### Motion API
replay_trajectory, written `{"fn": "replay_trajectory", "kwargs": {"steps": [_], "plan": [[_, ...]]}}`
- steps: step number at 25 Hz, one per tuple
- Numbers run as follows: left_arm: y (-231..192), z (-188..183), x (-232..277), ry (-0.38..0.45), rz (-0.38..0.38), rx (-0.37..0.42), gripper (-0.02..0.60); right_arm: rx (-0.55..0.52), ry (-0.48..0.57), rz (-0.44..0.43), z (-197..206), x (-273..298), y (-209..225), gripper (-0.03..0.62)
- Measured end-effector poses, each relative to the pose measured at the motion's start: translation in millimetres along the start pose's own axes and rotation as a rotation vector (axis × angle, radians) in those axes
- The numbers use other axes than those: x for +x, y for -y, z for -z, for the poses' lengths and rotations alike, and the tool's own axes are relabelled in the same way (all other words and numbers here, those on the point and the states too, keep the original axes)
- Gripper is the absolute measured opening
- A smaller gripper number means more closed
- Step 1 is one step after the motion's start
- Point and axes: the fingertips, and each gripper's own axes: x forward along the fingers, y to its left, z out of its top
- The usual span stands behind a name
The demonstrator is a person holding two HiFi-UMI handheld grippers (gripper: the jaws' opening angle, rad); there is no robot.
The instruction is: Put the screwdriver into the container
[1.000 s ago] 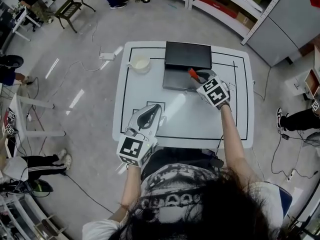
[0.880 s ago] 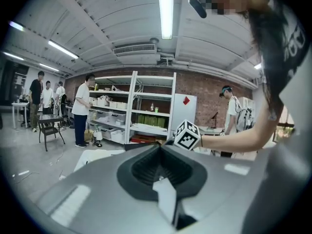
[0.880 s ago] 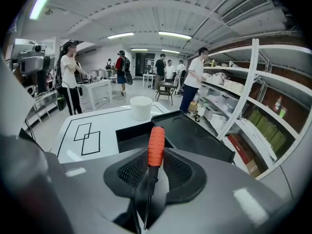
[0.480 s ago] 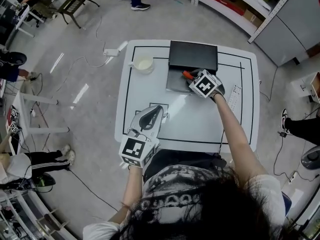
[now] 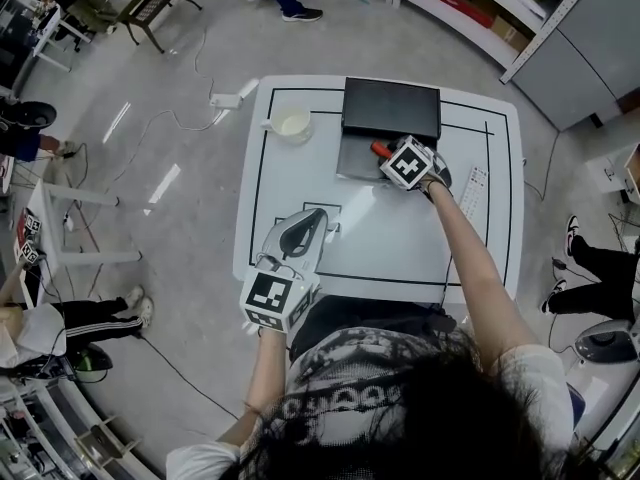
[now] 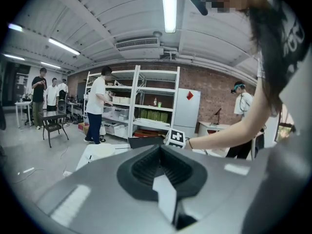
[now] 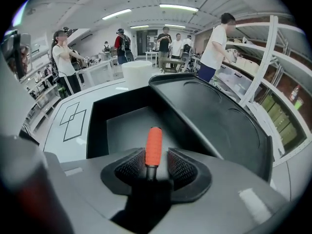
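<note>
The screwdriver (image 7: pixel 154 145), with an orange handle, lies between the jaws of my right gripper (image 7: pixel 155 160), handle pointing ahead. The jaws are opening, and a thin gap shows on each side of the handle. Below it is the open black container (image 7: pixel 122 126), its raised lid (image 7: pixel 214 116) to the right. In the head view the right gripper (image 5: pixel 388 158) hovers over the container's tray (image 5: pixel 355 158), and the orange handle of the screwdriver (image 5: pixel 381 150) shows at the gripper's tip. My left gripper (image 5: pixel 315 216) rests shut and empty at the table's near edge; its pads (image 6: pixel 146 162) meet.
A white bowl (image 5: pixel 291 125) stands left of the container on the white table (image 5: pixel 400 238). A pale strip (image 5: pixel 470 190) lies at the table's right. A power strip (image 5: pixel 225 100) and cables lie on the floor beyond; people and shelves stand around.
My right gripper has carried the screwdriver left and farther, from beside the container to over its tray, and its jaws have loosened. The left gripper has stayed put.
</note>
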Motion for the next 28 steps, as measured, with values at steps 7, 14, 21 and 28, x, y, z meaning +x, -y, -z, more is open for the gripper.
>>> {"fn": "replay_trajectory", "kwargs": {"steps": [7, 14, 21, 28], "plan": [[1, -1, -12, 0.016, 0.001, 0.008, 0.0, 0.041, 0.126, 0.07, -13, -39, -2, 0.156], [4, -1, -27, 0.031, 0.01, 0.009, 0.0, 0.104, 0.29, 0.138, -23, -106, -24, 0.135], [21, -1, -49, 0.05, 0.049, 0.029, 0.0, 0.189, 0.432, 0.179, -25, -170, -66, 0.132], [42, 5, -82, 0.065, 0.084, 0.052, 0.0, 0.263, 0.535, 0.204, -15, -216, -124, 0.126]]}}
